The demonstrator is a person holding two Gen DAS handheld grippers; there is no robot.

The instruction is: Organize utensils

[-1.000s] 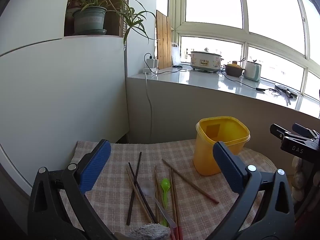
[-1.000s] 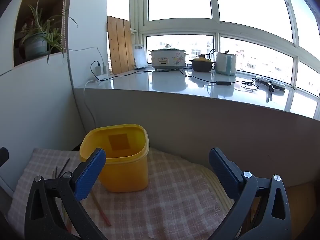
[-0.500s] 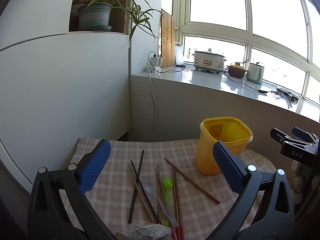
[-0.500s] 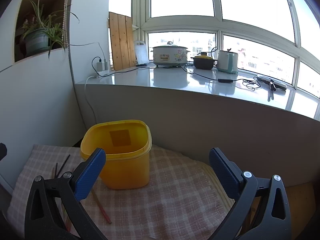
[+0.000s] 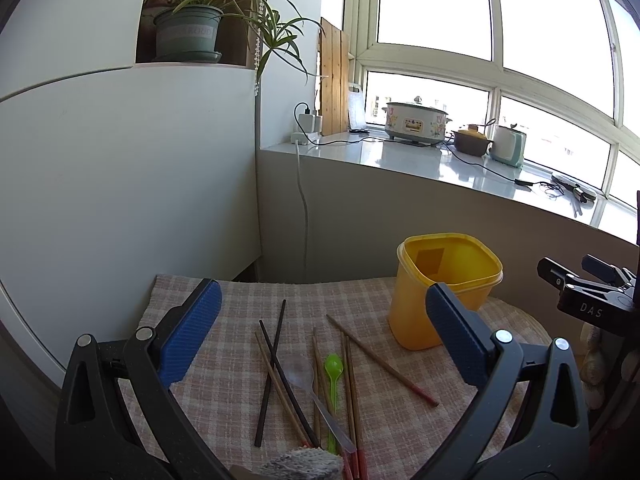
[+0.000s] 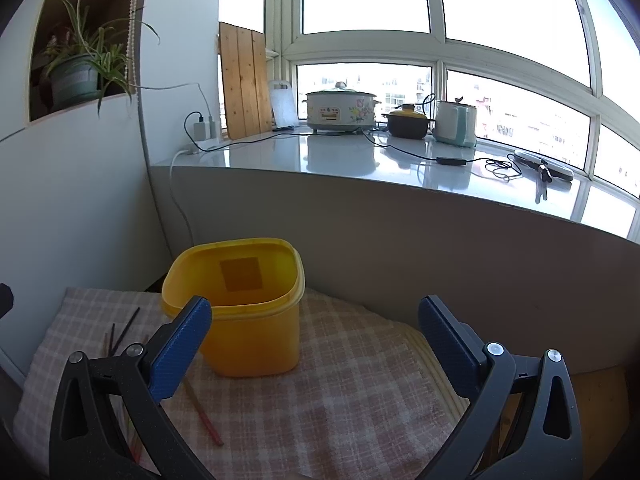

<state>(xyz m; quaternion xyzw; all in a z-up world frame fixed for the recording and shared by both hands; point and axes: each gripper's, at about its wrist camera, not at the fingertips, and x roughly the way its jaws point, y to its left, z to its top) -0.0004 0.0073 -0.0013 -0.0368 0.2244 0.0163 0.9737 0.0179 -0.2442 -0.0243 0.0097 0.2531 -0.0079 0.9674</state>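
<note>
Because the chopsticks [image 5: 276,364] and green spoon [image 5: 333,368] lie crossed on the checked cloth [image 5: 240,304] left of the empty yellow tub [image 5: 444,300], the wide-open left gripper [image 5: 320,336] and right gripper [image 6: 316,340] risk snagging several sticks together or tipping the light tub.

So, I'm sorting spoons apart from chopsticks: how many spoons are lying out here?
2. A green spoon lies among the chopsticks on the checked cloth; a clear spoon lies just left of it. The pile's near end is cut off, so more may be hidden.
</note>
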